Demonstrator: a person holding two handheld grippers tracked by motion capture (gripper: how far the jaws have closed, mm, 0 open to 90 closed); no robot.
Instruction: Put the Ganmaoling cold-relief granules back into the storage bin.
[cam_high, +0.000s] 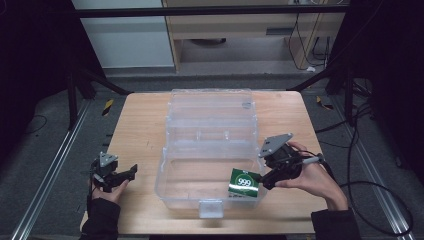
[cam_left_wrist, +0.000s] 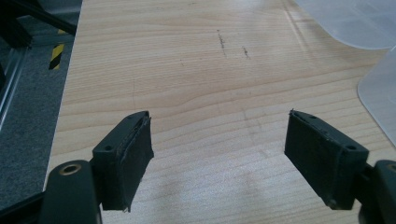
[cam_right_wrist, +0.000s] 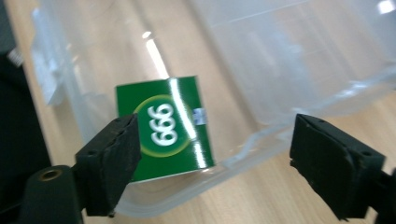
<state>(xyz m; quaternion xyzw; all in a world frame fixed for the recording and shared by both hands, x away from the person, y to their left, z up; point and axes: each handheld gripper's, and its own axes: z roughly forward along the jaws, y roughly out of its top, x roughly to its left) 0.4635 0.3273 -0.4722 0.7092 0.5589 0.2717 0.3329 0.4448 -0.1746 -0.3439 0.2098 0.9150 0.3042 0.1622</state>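
Note:
A green packet marked 999 (cam_high: 244, 183) lies inside a clear plastic box (cam_high: 165, 170), in its front right corner. In the right gripper view the green packet (cam_right_wrist: 163, 128) shows through the clear box wall (cam_right_wrist: 261, 135), just beyond the left jaw. My right gripper (cam_high: 265, 181) hovers at that corner, just outside the wall; its jaws (cam_right_wrist: 215, 128) stand open with nothing pressed between them. My left gripper (cam_high: 131, 172) rests at the table's front left, apart from the box. Its jaws (cam_left_wrist: 219, 123) are open over bare wood.
The box's lid (cam_high: 210, 102) lies folded back toward the far side of the wooden table (cam_high: 135, 130). A latch tab (cam_high: 210, 208) sticks out at the box's front. Cables trail right of the table. Dark frame struts stand at both far corners.

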